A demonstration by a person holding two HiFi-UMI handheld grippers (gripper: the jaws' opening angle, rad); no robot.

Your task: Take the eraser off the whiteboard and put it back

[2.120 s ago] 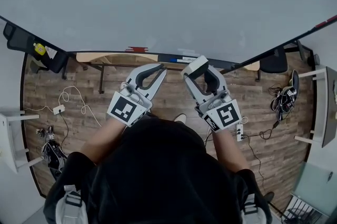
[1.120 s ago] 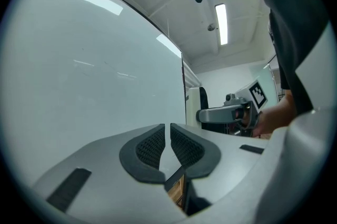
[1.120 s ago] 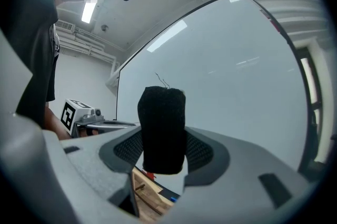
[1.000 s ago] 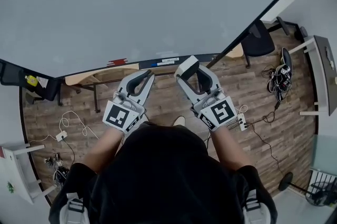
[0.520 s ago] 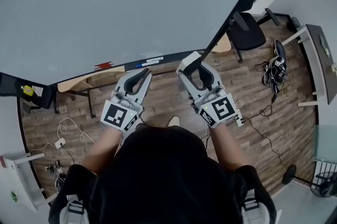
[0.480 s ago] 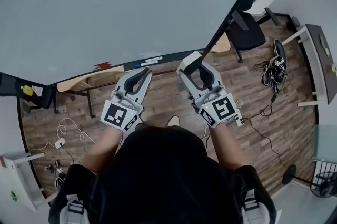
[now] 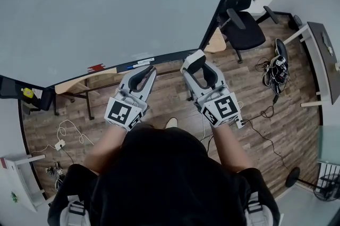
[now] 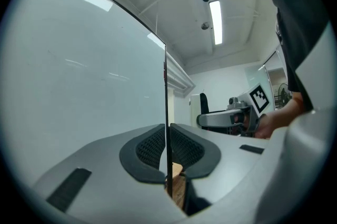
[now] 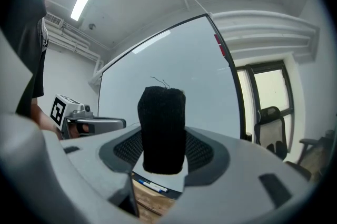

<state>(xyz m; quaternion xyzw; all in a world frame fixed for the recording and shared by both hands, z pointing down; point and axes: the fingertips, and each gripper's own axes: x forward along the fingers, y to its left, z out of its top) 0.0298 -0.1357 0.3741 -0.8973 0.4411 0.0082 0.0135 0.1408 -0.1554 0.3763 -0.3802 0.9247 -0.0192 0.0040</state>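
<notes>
The eraser (image 7: pixel 192 61), a white block with black felt (image 9: pixel 163 128), stands upright between the jaws of my right gripper (image 7: pixel 195 64), which is shut on it a short way in front of the whiteboard (image 7: pixel 106 7). The felt side faces the right gripper view, with the whiteboard (image 9: pixel 174 65) behind it. My left gripper (image 7: pixel 149 69) hovers beside it, jaws together and empty; its pads (image 8: pixel 152 148) meet in the left gripper view. Both grippers point level at the board's lower edge, near its right end.
The board's tray (image 7: pixel 159 58) carries blue markers (image 7: pixel 140 63) and a red item (image 7: pixel 97 67). A black office chair (image 7: pixel 241 17) stands past the board's right edge. Shoes (image 7: pixel 279 68) and cables (image 7: pixel 64 134) lie on the wood floor.
Both grippers have moved right along the whiteboard, so its right edge and the chair now sit closer. The eraser stays in the right jaws; the left stays shut.
</notes>
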